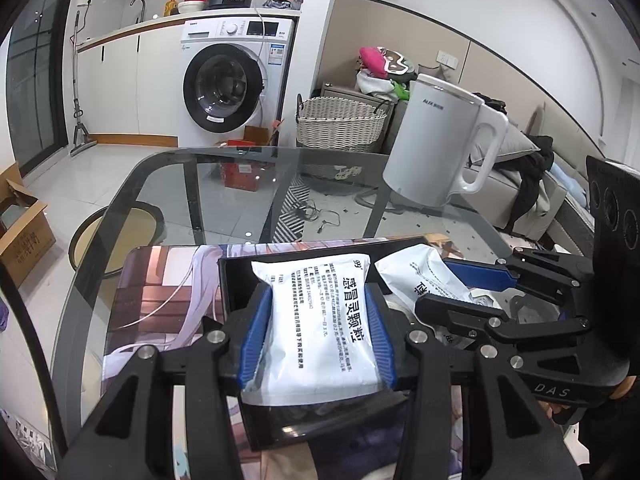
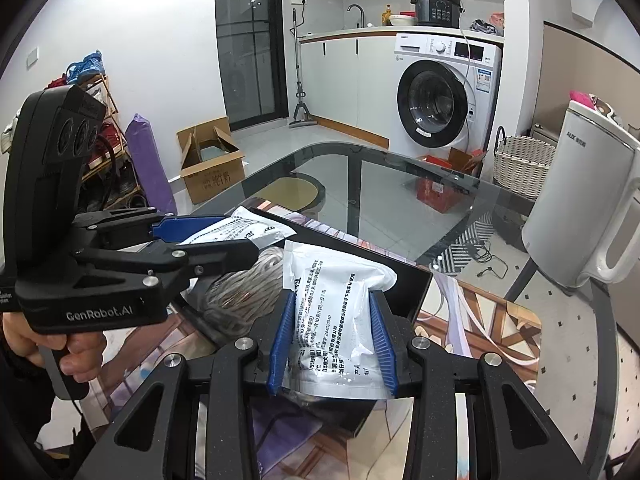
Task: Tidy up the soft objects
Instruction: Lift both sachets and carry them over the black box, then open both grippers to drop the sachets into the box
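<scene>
My left gripper [image 1: 316, 336] is shut on a white medicine pouch [image 1: 320, 320] with black print, held over a black tray [image 1: 236, 276] on a printed mat. My right gripper [image 2: 333, 340] is shut on a second white pouch [image 2: 332, 300] over the same tray [image 2: 416, 288]. In the left wrist view the right gripper [image 1: 460, 292] comes in from the right with its pouch [image 1: 420, 276]. In the right wrist view the left gripper [image 2: 216, 240] comes in from the left with its pouch [image 2: 244, 232]. A grey knitted bundle [image 2: 244, 296] lies in the tray beneath them.
The tray sits on a printed mat [image 1: 160, 284] on a glass table [image 1: 224, 184]. A white electric kettle [image 1: 440, 148] stands at the table's far right, also in the right wrist view [image 2: 580, 208]. Beyond are a washing machine [image 1: 236, 80], wicker basket [image 1: 340, 124] and cardboard box [image 2: 212, 164].
</scene>
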Motion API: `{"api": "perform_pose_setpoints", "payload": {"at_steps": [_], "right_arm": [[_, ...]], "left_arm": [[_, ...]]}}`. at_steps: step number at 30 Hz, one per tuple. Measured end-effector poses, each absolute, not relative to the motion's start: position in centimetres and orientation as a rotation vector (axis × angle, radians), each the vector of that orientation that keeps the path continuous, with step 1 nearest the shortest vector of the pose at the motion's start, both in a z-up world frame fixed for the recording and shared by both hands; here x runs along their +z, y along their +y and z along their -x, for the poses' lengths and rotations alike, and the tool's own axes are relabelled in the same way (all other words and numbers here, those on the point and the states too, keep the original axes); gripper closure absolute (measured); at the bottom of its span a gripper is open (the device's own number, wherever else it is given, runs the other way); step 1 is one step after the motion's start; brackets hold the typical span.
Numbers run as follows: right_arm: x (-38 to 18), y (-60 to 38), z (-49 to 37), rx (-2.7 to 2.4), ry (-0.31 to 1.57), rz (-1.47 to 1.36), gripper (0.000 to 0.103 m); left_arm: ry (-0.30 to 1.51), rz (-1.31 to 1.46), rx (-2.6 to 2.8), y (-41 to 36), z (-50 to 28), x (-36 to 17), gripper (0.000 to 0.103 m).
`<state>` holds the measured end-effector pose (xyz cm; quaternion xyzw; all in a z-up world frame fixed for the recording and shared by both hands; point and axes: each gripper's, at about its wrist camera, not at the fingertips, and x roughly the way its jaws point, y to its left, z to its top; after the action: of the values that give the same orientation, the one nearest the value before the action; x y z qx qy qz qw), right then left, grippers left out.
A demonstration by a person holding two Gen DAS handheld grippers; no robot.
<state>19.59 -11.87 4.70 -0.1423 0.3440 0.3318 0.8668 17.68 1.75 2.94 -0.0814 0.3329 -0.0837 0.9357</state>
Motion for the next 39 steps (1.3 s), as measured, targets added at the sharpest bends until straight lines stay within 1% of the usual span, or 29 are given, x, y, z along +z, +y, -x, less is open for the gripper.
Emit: {"api": "perform_pose_setpoints", "payload": {"at_steps": [10,22,24,25,27,31,33,35,37,38,39], "right_arm": [[3.0,-10.8,-21.1,0.687,0.746,0.336,0.066],[2.1,-10.4,-20.9,0.690,0.771,0.370,0.065],[2.3,-10.3,-20.7,0.713,0.777,0.383,0.057],[2.3,-10.4,-20.6,0.713,0.779,0.385,0.056],[2.6,-10.7,-20.1,0.699,0.761,0.385,0.049],[3.5,-12.0,-19.4,0.666,0.719,0.386,0.049],[3.7,-12.5,-19.0,0.625,0.703,0.401,0.039],[4.0,-12.8,-18.7,0.624,0.700,0.395,0.038],[4.1,-13.2,-18.4,0.618,0.698,0.391,0.037],[4.2,-13.5,-18.3,0.612,0.694,0.386,0.034],[4.4,-13.8,-18.1,0.606,0.689,0.378,0.030]], "left_arm": [[0.696,0.138,-0.152,1.3,-18.5,1.6,0.058],[0.699,0.089,-0.156,0.4,-18.6,1.5,0.057],[0.703,0.095,-0.166,0.3,-18.7,1.4,0.056],[0.705,0.101,-0.172,0.2,-18.7,1.4,0.056],[0.710,0.105,-0.181,0.1,-18.9,1.3,0.056],[0.716,0.069,-0.177,-0.7,-18.9,0.9,0.053],[0.720,0.060,-0.175,-0.9,-18.9,0.9,0.049],[0.728,0.065,-0.186,-1.0,-18.8,1.0,0.040],[0.735,0.078,-0.199,-1.1,-18.4,1.2,0.034],[0.732,0.081,-0.196,-1.0,-18.2,1.4,0.026],[0.720,0.083,-0.193,-1.0,-17.7,1.6,0.020]]}}
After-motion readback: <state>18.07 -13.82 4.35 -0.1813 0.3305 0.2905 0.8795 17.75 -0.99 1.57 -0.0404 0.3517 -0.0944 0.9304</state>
